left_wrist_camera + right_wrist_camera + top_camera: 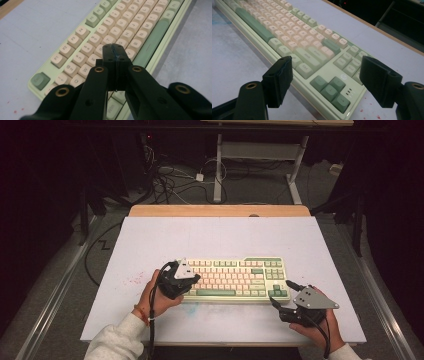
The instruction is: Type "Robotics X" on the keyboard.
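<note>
The green-and-cream mechanical keyboard [234,280] lies at the lower middle of the white table [150,240]. The left gripper [115,53], jaws pressed together on nothing, hovers over its letter keys, seemingly poised to tap one. The right gripper [325,80], jaws wide, waits beside the arrow keys [330,91]. Next comes a straight, gentle press downward.
</note>
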Demonstrator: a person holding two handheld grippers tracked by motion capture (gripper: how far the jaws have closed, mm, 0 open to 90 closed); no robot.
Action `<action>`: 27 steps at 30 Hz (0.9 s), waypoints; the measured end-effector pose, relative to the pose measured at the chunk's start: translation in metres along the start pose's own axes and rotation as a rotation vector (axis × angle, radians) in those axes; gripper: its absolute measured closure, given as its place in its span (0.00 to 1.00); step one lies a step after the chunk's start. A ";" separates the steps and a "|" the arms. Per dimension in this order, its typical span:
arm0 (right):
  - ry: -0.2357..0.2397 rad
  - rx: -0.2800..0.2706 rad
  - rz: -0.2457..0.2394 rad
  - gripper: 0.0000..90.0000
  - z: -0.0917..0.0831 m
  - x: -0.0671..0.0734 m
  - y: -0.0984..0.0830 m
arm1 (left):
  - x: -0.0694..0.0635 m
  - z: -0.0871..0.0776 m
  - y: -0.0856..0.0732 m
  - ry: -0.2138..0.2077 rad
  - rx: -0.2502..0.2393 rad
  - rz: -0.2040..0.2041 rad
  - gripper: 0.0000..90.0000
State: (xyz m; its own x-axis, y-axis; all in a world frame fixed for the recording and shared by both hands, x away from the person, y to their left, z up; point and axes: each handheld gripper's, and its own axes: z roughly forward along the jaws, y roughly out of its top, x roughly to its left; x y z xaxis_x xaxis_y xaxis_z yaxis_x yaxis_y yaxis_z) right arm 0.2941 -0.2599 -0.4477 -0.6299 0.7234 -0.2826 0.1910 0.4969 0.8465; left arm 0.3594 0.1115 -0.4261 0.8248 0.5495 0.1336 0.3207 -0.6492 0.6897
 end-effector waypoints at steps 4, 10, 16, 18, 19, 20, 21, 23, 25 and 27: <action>0.008 0.007 -0.005 0.30 0.001 0.001 0.000 | -0.002 0.013 0.010 -0.015 0.032 0.027 0.97; 0.014 0.013 -0.019 0.30 0.003 0.002 -0.001 | -0.003 0.029 0.021 -0.005 0.063 0.052 0.97; 0.016 0.022 -0.028 0.30 0.004 0.004 -0.001 | 0.000 0.039 0.028 -0.003 0.081 0.045 0.97; 0.016 0.025 -0.030 0.30 0.004 0.004 -0.002 | 0.001 0.042 0.030 -0.003 0.085 0.042 0.97; 0.018 0.026 -0.030 0.30 0.004 0.004 -0.002 | 0.002 0.044 0.030 -0.003 0.088 0.041 0.97; 0.019 0.028 -0.030 0.30 0.005 0.004 -0.002 | 0.002 0.045 0.031 -0.001 0.090 0.039 0.97; 0.019 0.028 -0.032 0.30 0.005 0.005 -0.002 | 0.003 0.046 0.032 -0.003 0.096 0.039 0.97; 0.021 0.030 -0.036 0.30 0.005 0.005 -0.002 | 0.004 0.049 0.032 -0.004 0.103 0.042 0.97; 0.022 0.031 -0.037 0.30 0.005 0.005 -0.002 | 0.004 0.051 0.033 -0.003 0.113 0.041 0.97; 0.024 0.033 -0.035 0.30 0.005 0.005 -0.002 | 0.005 0.054 0.033 -0.003 0.118 0.038 0.97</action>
State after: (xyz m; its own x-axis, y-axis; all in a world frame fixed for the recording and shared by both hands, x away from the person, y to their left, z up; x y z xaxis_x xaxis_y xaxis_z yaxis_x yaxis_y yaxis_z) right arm 0.2946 -0.2549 -0.4532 -0.6547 0.6937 -0.3004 0.1929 0.5375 0.8209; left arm 0.3992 0.0643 -0.4406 0.8384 0.5223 0.1558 0.3423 -0.7270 0.5953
